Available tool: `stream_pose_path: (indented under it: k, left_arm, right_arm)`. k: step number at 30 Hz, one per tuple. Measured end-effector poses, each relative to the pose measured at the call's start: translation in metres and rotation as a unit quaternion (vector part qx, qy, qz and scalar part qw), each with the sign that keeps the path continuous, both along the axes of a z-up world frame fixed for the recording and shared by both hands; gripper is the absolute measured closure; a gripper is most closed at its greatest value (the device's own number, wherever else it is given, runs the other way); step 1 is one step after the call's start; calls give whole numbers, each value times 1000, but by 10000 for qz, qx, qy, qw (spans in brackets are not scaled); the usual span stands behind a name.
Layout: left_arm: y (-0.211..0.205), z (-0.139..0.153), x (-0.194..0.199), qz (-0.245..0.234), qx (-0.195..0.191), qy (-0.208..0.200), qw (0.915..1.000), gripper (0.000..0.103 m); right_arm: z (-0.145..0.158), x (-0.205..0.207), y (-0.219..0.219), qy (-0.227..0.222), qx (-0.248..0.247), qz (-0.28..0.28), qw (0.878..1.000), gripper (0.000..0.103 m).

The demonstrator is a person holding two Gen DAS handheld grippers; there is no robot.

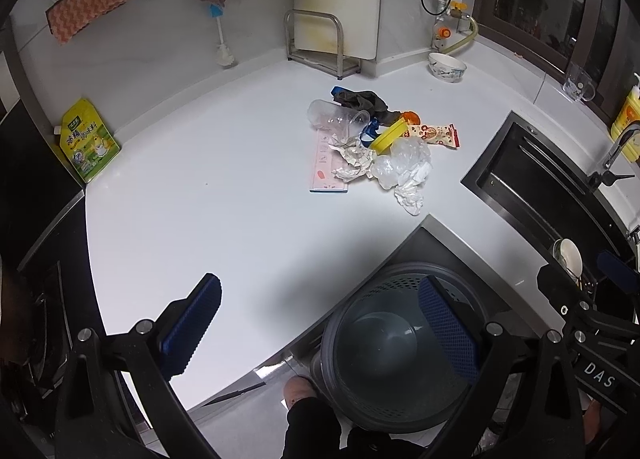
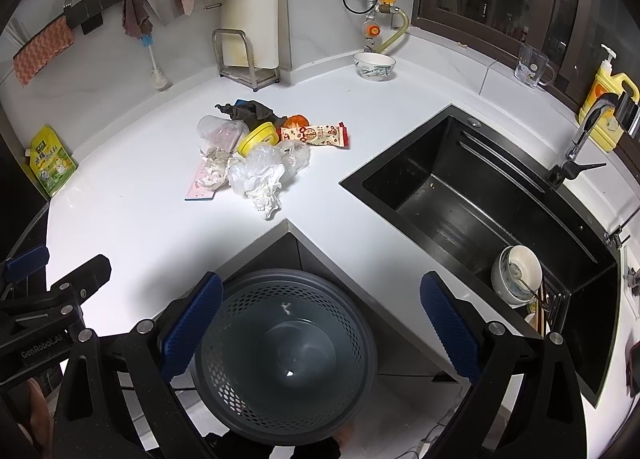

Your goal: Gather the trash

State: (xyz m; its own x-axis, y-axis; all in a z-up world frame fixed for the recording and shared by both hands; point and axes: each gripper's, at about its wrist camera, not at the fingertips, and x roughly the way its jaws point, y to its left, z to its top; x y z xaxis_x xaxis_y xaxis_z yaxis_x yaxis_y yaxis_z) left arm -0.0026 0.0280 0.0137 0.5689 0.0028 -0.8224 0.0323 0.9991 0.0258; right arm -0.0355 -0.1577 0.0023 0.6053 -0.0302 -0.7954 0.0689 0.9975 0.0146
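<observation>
A pile of trash (image 1: 380, 147) lies on the white counter (image 1: 200, 199): clear plastic cup, crumpled paper, clear bags, a yellow lid, a snack wrapper (image 1: 436, 135), a dark cloth and a pink card. It also shows in the right wrist view (image 2: 260, 155). A grey perforated trash bin (image 2: 286, 355) stands on the floor below the counter corner, almost empty; it also shows in the left wrist view (image 1: 396, 347). My left gripper (image 1: 320, 331) is open and empty, near the counter's front edge. My right gripper (image 2: 320, 327) is open and empty above the bin.
A black sink (image 2: 480, 203) with bowls (image 2: 516, 271) is at the right, with a tap (image 2: 580, 139) and yellow soap bottle (image 2: 608, 99). A bowl (image 2: 374, 65), glass mug (image 2: 534, 67), metal rack (image 2: 244, 59) and green seasoning pouch (image 1: 90, 139) stand along the walls.
</observation>
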Motion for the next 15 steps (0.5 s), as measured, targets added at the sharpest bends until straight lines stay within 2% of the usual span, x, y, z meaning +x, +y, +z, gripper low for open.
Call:
stream_pose_path:
  k: [15]
  left_arm:
    - [4, -1, -3, 15, -1, -2, 10000, 6]
  right_arm:
    - [2, 1, 4, -23, -1, 17, 10000, 8]
